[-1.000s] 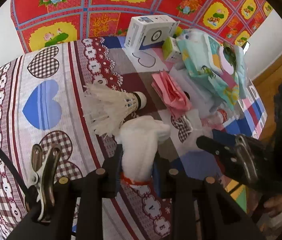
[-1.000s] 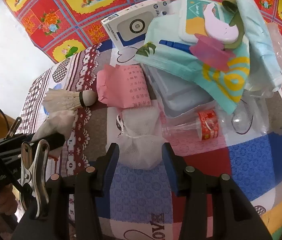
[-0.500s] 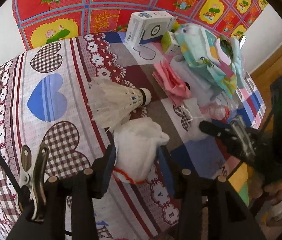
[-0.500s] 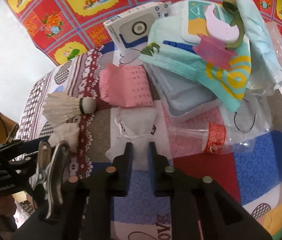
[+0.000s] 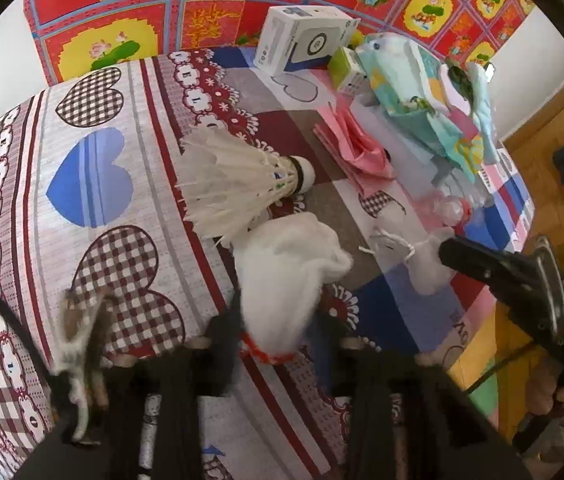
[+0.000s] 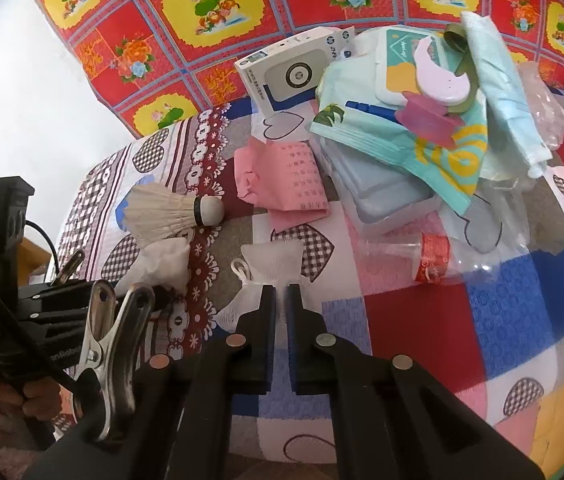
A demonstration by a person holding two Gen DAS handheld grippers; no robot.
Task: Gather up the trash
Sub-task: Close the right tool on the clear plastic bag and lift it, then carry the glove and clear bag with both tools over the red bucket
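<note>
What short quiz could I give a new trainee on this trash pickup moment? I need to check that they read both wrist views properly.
1. True or false: the right gripper is shut on the white mesh pouch.
2. What lies directly beyond the crumpled white tissue in the left wrist view: (a) shuttlecock, (b) plastic bottle, (c) white box?
3. What colour is the folded paper beside the shuttlecock's cork?

Key: 1 true; 2 a; 3 pink.
</note>
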